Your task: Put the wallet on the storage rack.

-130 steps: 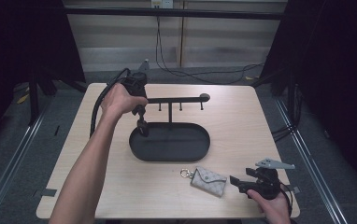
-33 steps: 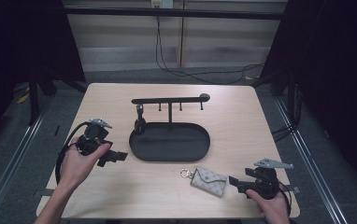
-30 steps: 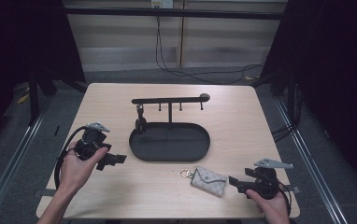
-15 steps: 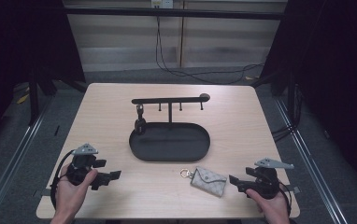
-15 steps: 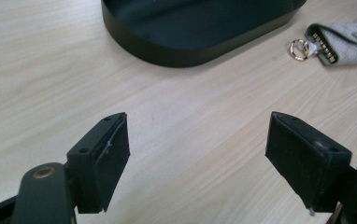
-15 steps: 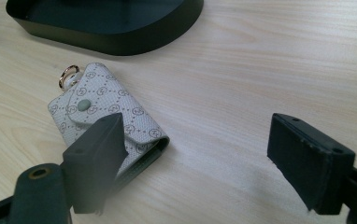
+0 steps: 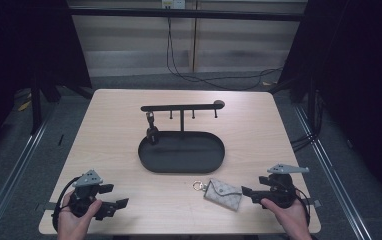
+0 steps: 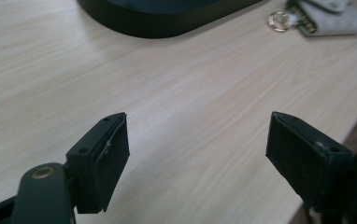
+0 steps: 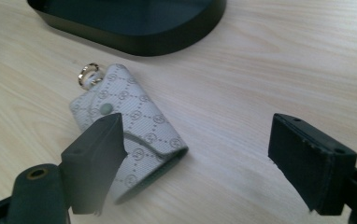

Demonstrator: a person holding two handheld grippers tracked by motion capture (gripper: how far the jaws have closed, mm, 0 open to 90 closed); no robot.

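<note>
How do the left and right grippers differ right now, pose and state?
The left gripper sits at the table's near left corner with bare wood between its jaws; the right gripper sits at the near right, right beside the grey key pouch. The pouch lies partly behind the right gripper's one jaw, unpinched; nothing lies near the left's. Its jaws have just been opening. Both stand open, low and hand-held.

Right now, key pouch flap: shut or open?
Shut. The key pouch lies flat on the table, its flap folded over and held by the snap; the ring sticks out.
</note>
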